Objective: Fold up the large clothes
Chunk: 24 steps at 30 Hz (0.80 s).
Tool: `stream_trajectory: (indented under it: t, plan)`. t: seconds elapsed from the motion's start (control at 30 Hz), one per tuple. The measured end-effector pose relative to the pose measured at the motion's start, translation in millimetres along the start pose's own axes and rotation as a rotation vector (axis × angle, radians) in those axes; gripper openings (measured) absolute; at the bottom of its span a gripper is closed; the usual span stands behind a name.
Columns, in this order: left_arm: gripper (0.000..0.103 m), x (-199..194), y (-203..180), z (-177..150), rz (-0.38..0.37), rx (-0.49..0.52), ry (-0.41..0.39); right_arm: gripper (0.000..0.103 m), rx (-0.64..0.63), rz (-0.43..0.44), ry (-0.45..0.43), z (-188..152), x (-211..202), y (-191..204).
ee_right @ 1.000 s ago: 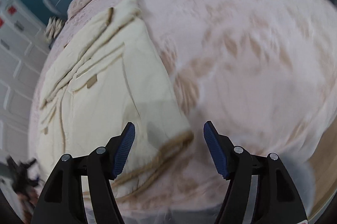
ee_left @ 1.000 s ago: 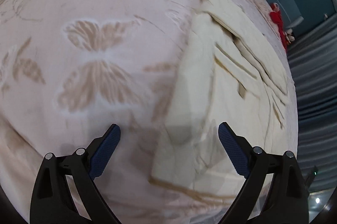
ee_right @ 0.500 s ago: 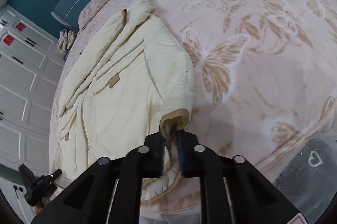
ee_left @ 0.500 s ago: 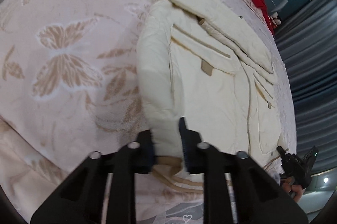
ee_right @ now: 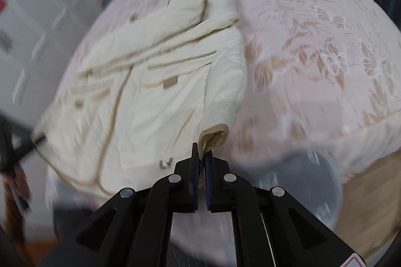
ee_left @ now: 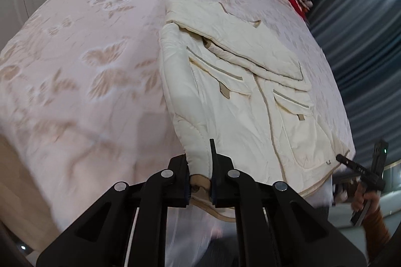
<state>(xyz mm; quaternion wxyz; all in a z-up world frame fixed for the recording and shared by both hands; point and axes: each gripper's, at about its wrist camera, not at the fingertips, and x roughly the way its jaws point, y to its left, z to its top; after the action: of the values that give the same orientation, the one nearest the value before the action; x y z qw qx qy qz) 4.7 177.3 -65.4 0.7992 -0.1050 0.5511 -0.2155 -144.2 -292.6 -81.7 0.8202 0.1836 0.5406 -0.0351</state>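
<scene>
Clearly both tools have a hold: the left gripper (ee_left: 199,175) has its jaws clamped on the tan-trimmed hem corner of the cream coat (ee_left: 240,101), and the right gripper (ee_right: 201,161) has its jaws pinched together on the coat's other near corner, where a tan cuff or hem roll bulges just above the fingertips. The coat lies spread on the pink butterfly bedspread (ee_left: 82,71), collar toward twelve o'clock, hem at six o'clock at the bed's near edge. The step in hand looks like carrying the hem up toward the collar. To do it well, raise both corners together and level, keep the hem taut between them, travel straight toward twelve o'clock, and lay the edge down square before letting go. The right view is blurred, so its grip depth is uncertain.
</scene>
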Motion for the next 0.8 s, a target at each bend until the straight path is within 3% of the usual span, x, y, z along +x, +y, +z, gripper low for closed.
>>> stream_trajectory:
  t: [0.17,0.27,0.33,0.53,0.8]
  plan:
    - [0.010,-57.2,16.9,-56.7,0.002,-0.085,0.041,0.004,-0.054,0.017,0.115,-66.2,-47.8,17.2]
    - [0.009,-75.1,24.7,-77.0,0.010,-0.167,0.032,0.004,-0.043,0.019,0.093,-79.6,-67.9,22.8]
    - [0.008,-82.8,23.5,-73.7,0.009,-0.184,0.003,0.004,-0.044,0.017,0.036,-72.7,-79.1,25.9]
    - [0.007,-95.3,8.6,-12.7,0.026,-0.098,-0.164,0.003,-0.005,0.015,-0.161,-2.9,-93.2,22.2]
    - [0.008,-42.1,-4.9,94.0,0.101,-0.025,-0.284,0.003,0.109,0.032,-0.331,91.7,-44.3,17.6]
